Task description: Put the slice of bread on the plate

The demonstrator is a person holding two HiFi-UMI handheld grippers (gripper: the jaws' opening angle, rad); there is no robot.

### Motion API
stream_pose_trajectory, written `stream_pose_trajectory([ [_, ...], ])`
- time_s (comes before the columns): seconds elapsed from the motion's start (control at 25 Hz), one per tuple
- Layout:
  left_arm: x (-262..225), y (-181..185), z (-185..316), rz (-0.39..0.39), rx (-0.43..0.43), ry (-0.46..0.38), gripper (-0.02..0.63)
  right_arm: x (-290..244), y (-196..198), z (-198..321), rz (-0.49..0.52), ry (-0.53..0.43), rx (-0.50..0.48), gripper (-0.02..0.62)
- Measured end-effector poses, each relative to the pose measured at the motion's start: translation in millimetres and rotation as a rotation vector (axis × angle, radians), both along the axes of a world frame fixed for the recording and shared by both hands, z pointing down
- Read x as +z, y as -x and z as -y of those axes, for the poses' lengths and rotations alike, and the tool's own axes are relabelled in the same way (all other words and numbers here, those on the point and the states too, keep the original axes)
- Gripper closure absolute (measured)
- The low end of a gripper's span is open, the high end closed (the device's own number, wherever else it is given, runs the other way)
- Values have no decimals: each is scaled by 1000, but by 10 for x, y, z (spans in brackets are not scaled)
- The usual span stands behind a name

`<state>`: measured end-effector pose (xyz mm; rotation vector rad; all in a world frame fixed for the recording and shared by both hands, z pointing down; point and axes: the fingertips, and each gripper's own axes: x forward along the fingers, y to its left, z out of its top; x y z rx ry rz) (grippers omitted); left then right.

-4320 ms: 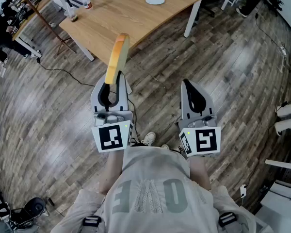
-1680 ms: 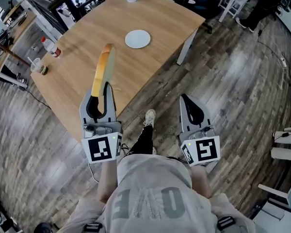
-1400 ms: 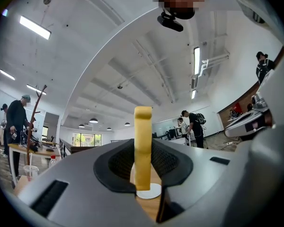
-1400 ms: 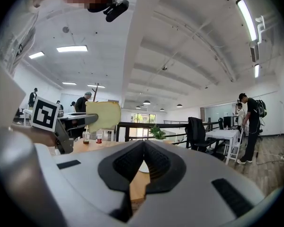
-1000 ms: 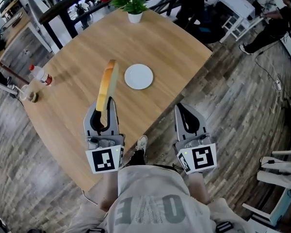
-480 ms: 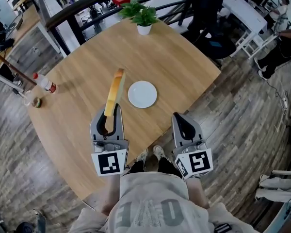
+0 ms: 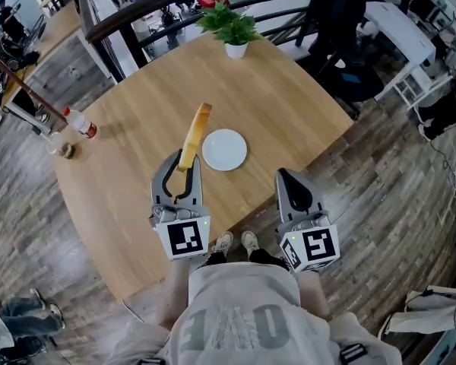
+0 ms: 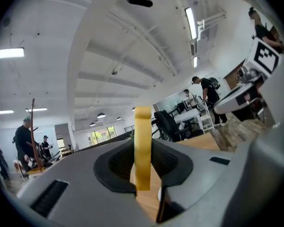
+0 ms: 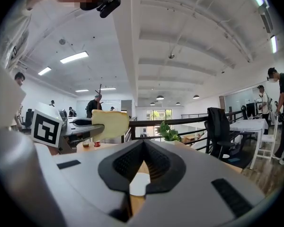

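Left tool (image 7: pixel 185 166) clamps the bread (image 7: pixel 197 129) at its lower edge; it looks light, soft, easily crushed. Right tool (image 7: pixel 286 178) is closed, empty.

From the head camera we look steeply down on the wooden table (image 7: pixel 137 166), with the left gripper (image 7: pixel 184 160) and right gripper (image 7: pixel 286 175) low in the middle of the frame. Each gripper camera sits close behind its own jaws and looks level across the tabletop. With the head view, the right gripper view shares the plate (image 9: pixel 138 184), the plant (image 9: pixel 167 131) and, at centre left, the slice of bread (image 9: pixel 110 123).
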<state>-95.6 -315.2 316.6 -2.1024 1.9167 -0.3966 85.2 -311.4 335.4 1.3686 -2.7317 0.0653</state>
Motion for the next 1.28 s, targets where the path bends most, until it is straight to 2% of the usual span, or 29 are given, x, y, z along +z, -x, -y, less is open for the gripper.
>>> stream_pose_trajectory([
  [0.16, 236, -53, 258, 147, -30, 56, 515, -13, -96, 118, 3, -6, 3, 578],
  [0.44, 880, -131, 514, 316, -43, 212, 515, 76, -311, 160, -21, 33, 37, 578],
  [0.64, 1344, -325, 694, 383, -15, 295, 515, 186, -525, 208, -28, 69, 79, 578],
  [0.84, 1626, -449, 837, 486, -9, 325, 515, 319, -649, 231, -36, 110, 99, 578],
  [1.12, 2039, -473, 985, 579, 29, 400, 515, 424, -658, 225, -9, 145, 81, 577],
  [1.28, 2158, -399, 1031, 656, 18, 411, 515, 513, -730, 167, -4, 177, 84, 577],
])
